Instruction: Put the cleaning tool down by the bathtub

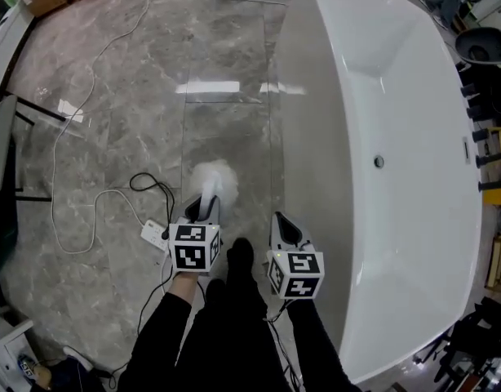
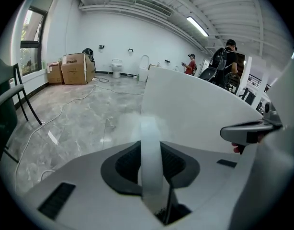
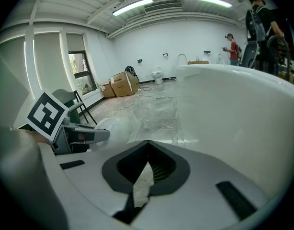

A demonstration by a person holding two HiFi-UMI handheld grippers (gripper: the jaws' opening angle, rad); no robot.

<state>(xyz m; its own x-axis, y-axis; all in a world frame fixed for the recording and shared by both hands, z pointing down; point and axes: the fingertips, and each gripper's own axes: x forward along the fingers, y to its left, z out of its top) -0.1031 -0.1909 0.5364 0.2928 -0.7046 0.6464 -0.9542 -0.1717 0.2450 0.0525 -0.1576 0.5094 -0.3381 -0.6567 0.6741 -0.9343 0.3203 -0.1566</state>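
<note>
Head view: a white cleaning tool [image 1: 211,178] with a fluffy head was seen over the grey floor [image 1: 128,121], near the bathtub [image 1: 397,137], and was clamped by the left gripper [image 1: 205,209]. 
Left gripper view: only here was its smooth white handle shown pinched between the jaws. 
Right gripper view: the right gripper [image 1: 285,229] was seen clenched on nothing.

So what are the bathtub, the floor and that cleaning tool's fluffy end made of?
The bathtub is glossy, smooth white, probably acrylic or enamel. The floor looks like polished grey veined stone or stone-look tile: joints, light glare. The cleaning tool has a soft white fluffy head, likely fibres; too blurred for more.
</note>
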